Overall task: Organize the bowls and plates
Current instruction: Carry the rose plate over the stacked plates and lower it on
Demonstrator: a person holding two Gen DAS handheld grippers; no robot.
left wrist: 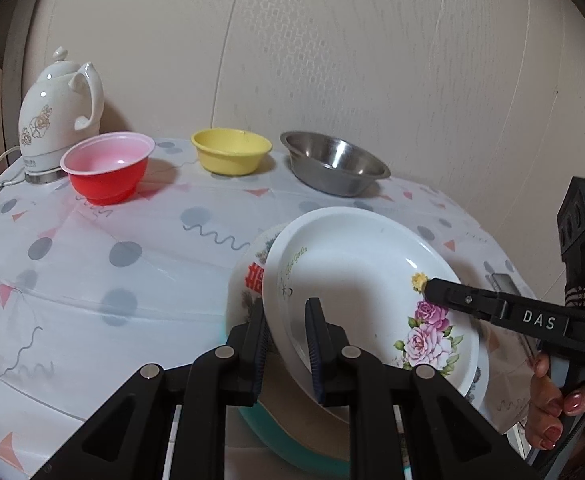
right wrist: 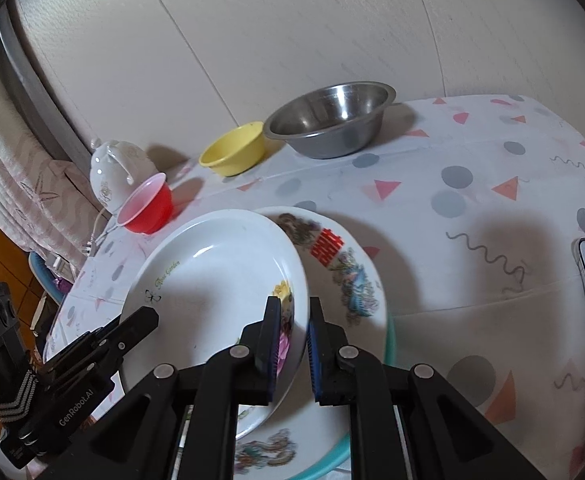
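- Both our claws pinch the rose plate (left wrist: 356, 280): left claw (left wrist: 288, 344) at one rim, right claw (right wrist: 294, 344) opposite.
- Plate tilts above the dragon plate (right wrist: 344, 264) on the counter (left wrist: 132, 280).

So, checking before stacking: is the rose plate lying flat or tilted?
Tilted: the rose plate is held by its rims between both hand-held grippers, leaning over the patterned plate beneath.

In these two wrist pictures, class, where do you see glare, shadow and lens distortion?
Left wrist view: a bright glint inside the steel bowl; the table edge bulges into a curve. Right wrist view: dark soft shadows fall on the tablecloth right of the rose plate; wall seams bend.
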